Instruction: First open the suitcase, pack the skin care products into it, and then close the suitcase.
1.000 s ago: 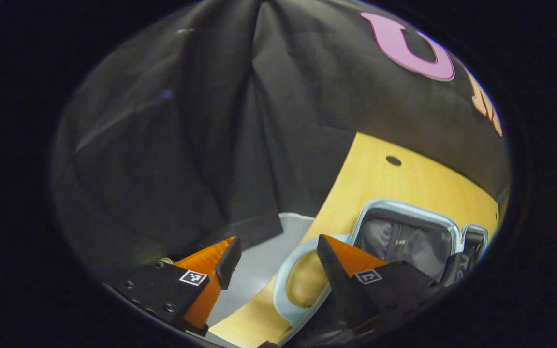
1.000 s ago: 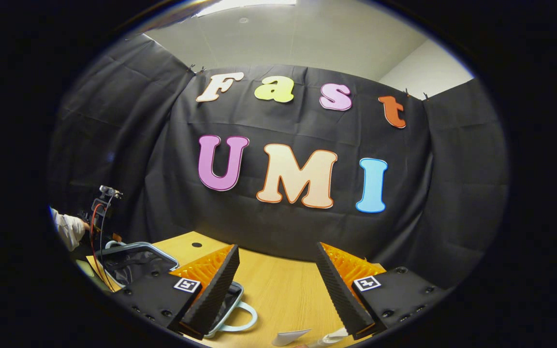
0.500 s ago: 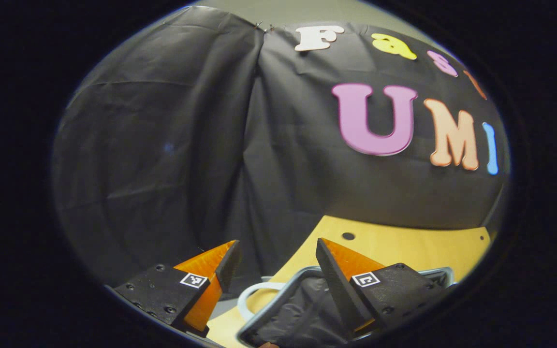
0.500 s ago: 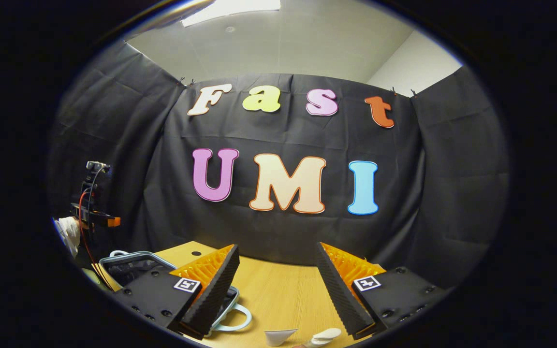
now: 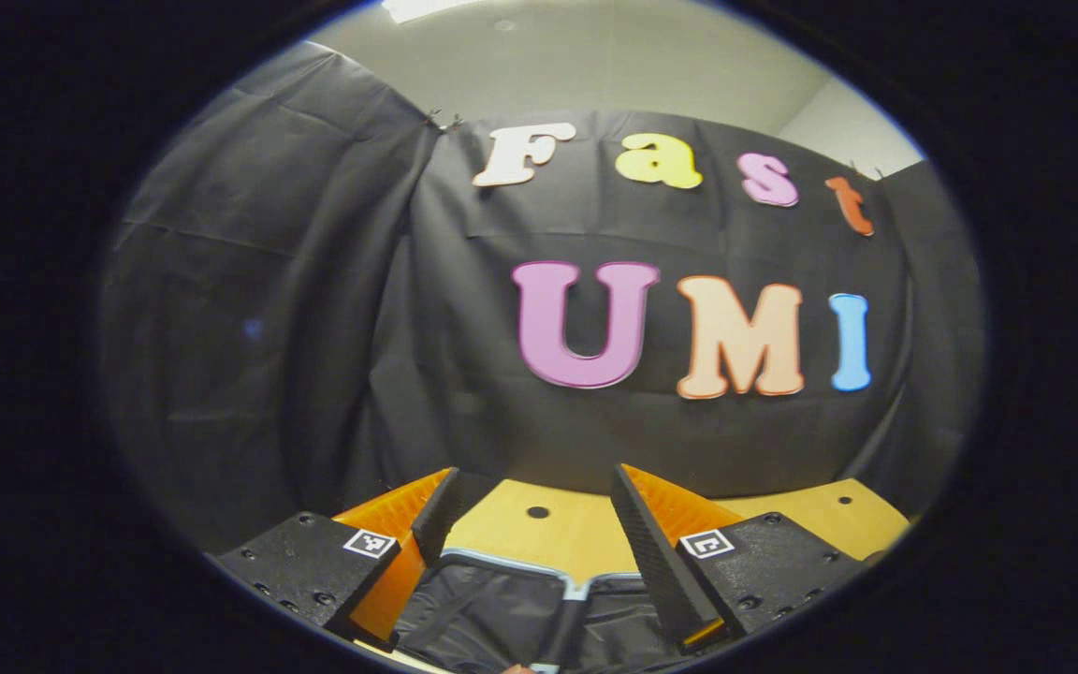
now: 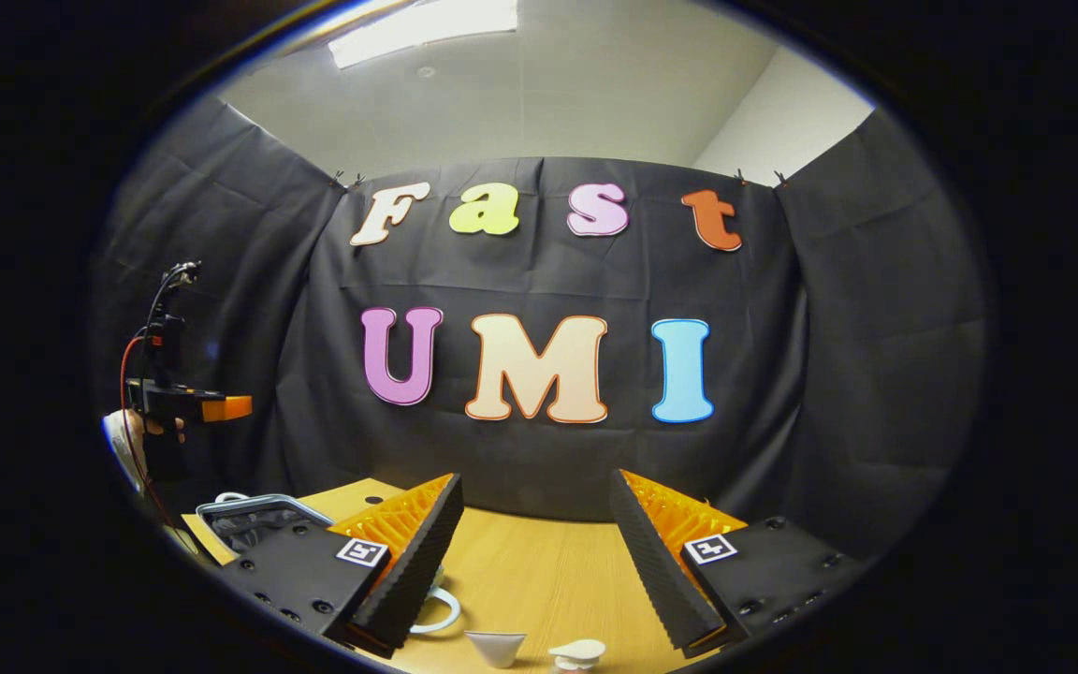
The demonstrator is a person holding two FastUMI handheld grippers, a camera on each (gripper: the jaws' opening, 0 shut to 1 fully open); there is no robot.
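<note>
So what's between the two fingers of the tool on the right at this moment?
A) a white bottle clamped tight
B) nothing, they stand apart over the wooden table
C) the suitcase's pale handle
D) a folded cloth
B: in the right gripper view the right gripper has its fingers spread wide with only bare light wooden table between them; the small white skin care containers lie low, short of its tips.

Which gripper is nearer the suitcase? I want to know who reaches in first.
Left. The left gripper hangs open just above the suitcase; the right gripper sits off to its side, over the table.
</note>
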